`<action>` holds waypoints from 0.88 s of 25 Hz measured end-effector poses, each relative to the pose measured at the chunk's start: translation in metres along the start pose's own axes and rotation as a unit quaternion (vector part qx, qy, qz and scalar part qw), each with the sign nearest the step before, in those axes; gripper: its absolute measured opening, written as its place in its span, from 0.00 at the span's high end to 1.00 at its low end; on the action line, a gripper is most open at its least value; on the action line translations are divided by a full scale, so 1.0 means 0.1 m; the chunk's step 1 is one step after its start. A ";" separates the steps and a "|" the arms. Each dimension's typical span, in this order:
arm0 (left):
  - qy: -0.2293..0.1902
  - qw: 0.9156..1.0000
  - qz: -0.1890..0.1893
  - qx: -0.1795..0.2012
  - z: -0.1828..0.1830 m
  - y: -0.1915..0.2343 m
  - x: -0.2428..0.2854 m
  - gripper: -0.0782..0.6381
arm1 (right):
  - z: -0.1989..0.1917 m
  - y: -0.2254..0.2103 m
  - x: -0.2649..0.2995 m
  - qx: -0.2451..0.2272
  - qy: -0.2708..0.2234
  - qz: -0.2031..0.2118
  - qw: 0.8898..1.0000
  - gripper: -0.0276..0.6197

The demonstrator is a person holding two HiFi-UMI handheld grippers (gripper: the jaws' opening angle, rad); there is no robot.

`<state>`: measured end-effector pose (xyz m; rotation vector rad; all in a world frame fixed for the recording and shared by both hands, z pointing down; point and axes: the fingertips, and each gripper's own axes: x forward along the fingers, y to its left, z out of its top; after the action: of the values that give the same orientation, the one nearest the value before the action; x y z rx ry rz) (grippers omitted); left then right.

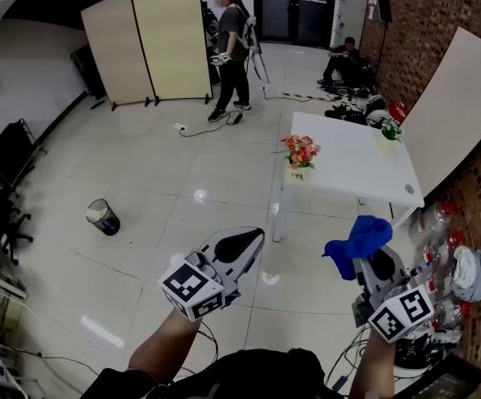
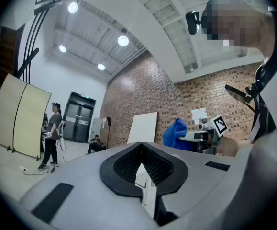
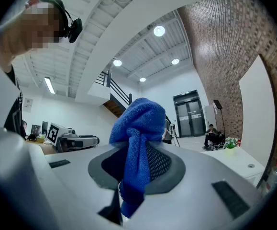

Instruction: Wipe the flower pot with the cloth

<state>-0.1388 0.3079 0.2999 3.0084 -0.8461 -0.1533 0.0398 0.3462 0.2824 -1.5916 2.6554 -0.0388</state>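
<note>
Two tools showing: left tool [image 1: 251,239], right tool [image 1: 379,262]. One blue cloth [image 1: 358,239]. One table [image 1: 348,166] carrying two flower pots: near pot [image 1: 299,173], far pot [image 1: 389,143]. One bin [image 1: 103,217]. Two people: standing person [image 1: 230,50], seated person [image 1: 345,60].

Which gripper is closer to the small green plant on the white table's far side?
Right. The right gripper, shut on the blue cloth, sits nearly in line with the green plant; the left gripper, shut and empty, is farther off to its left.
</note>
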 end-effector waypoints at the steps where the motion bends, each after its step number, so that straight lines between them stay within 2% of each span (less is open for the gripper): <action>1: -0.002 1.000 -0.003 0.000 0.01 0.04 0.01 0.88 | 0.00 0.00 0.05 0.001 -0.002 -0.001 1.000 0.86; 5: 0.000 1.000 -0.011 -0.003 0.00 0.23 0.11 0.88 | 0.00 -0.09 0.27 0.005 0.000 -0.004 1.000 0.86; 10: 0.003 1.000 -0.003 -0.010 -0.05 0.56 0.39 0.88 | -0.01 -0.35 0.62 0.015 -0.002 0.007 1.000 0.86; 18: -0.004 1.000 0.005 0.015 -0.03 0.94 1.23 0.88 | 0.06 -1.18 1.21 0.014 -0.011 0.048 0.999 0.86; 22: -0.023 1.000 0.003 0.006 -0.02 1.12 1.64 0.88 | 0.14 -1.62 1.53 0.010 -0.013 0.077 0.997 0.86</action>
<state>-0.0578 0.1269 0.2912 3.0249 -0.8637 -0.2191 0.1114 0.1345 0.2719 -1.3691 2.7394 -0.0380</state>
